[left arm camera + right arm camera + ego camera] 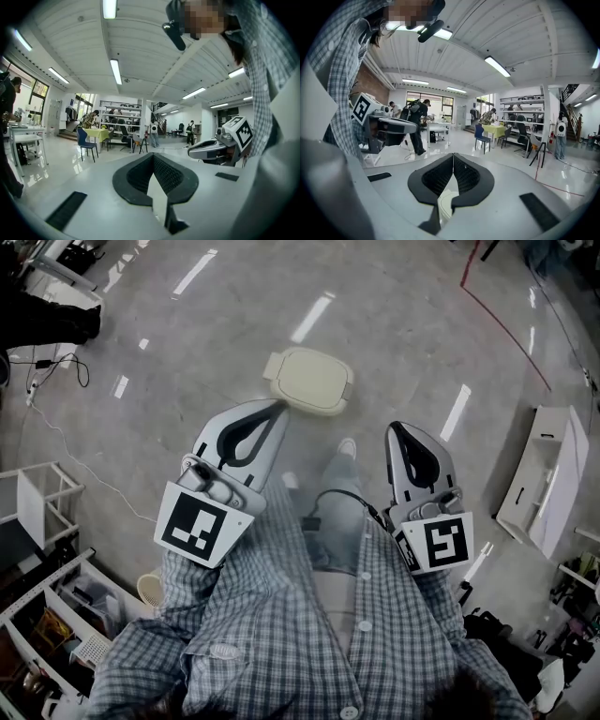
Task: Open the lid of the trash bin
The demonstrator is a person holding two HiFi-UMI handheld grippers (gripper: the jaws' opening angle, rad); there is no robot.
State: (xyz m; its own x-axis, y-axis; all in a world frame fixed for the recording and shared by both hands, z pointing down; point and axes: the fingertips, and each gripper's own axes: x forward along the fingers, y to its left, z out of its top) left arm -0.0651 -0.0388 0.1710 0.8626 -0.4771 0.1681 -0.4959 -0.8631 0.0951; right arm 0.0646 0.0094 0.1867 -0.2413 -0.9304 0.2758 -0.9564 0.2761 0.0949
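A cream trash bin with its lid down (310, 381) stands on the grey floor ahead of the person's feet. My left gripper (277, 406) is held at waist height, its tip just short of the bin's left edge in the head view, jaws shut and empty. My right gripper (393, 428) hangs to the right of the bin, also shut on nothing. In the left gripper view the jaws (153, 155) meet at their tip and point out across the room. Below the right gripper's closed tips (453, 156) a sliver of the cream bin (444, 202) shows.
A white cabinet (550, 482) lies on the floor at the right. White shelving (41, 503) stands at the left, with a cable (58, 430) trailing beside it. A red floor line (497, 322) runs at the back right. Tables, chairs and people are far off.
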